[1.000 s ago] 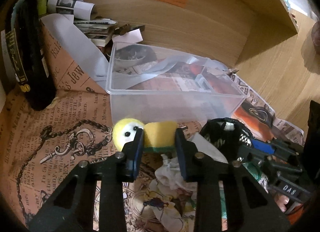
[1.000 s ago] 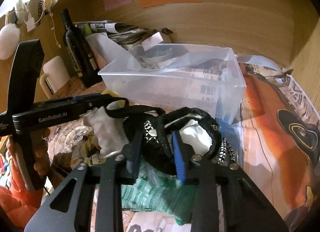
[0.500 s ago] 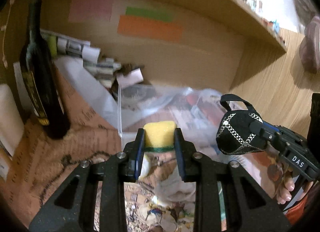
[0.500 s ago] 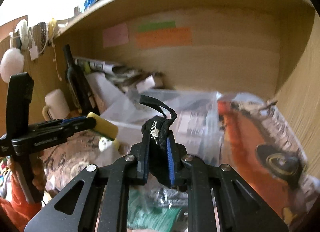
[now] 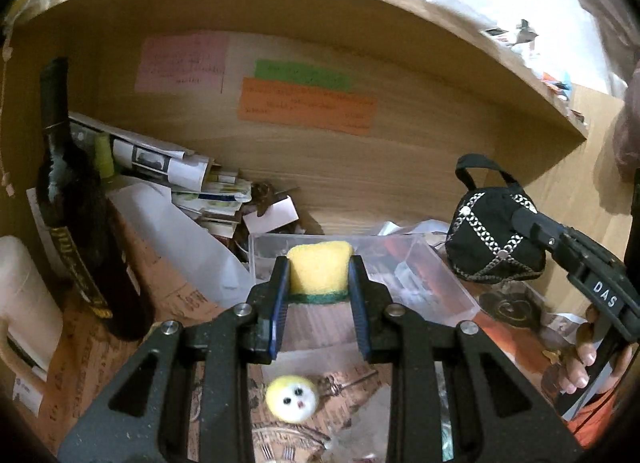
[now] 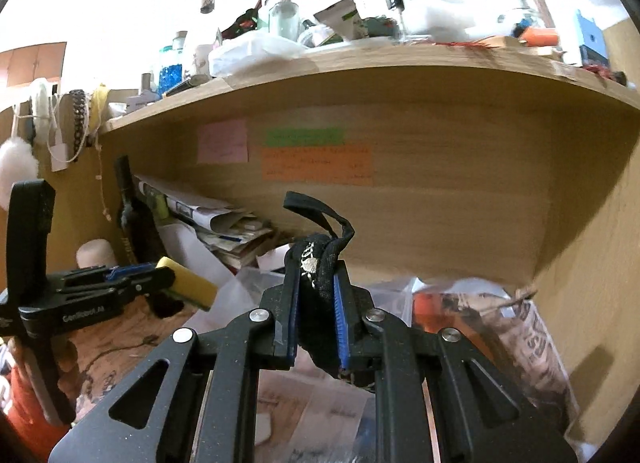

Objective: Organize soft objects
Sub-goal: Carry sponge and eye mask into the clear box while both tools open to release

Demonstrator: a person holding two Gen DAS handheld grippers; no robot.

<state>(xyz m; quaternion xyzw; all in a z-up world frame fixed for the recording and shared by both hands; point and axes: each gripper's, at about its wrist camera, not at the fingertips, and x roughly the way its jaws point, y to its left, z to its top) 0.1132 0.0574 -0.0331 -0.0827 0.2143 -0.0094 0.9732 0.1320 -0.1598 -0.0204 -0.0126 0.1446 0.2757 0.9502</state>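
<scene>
My left gripper (image 5: 319,275) is shut on a yellow sponge with a green base (image 5: 319,272) and holds it in the air in front of the clear plastic box (image 5: 432,275). My right gripper (image 6: 316,287) is shut on a black pouch with silver chain trim (image 6: 318,263), also raised. The pouch (image 5: 490,239) and right gripper show at the right of the left wrist view. The sponge (image 6: 188,282) shows at the left of the right wrist view. A yellow fuzzy ball with eyes (image 5: 292,399) lies on the newspaper below.
A dark bottle (image 5: 76,231) stands at the left beside a white mug (image 5: 24,295). Rolled papers (image 5: 180,179) are piled at the back under a wooden shelf (image 6: 400,67). Coloured notes (image 5: 308,103) are stuck on the back panel.
Both grippers have risen from the table with their loads. The sponge and the pouch are now higher, level with the box. The yellow ball stayed on the newspaper.
</scene>
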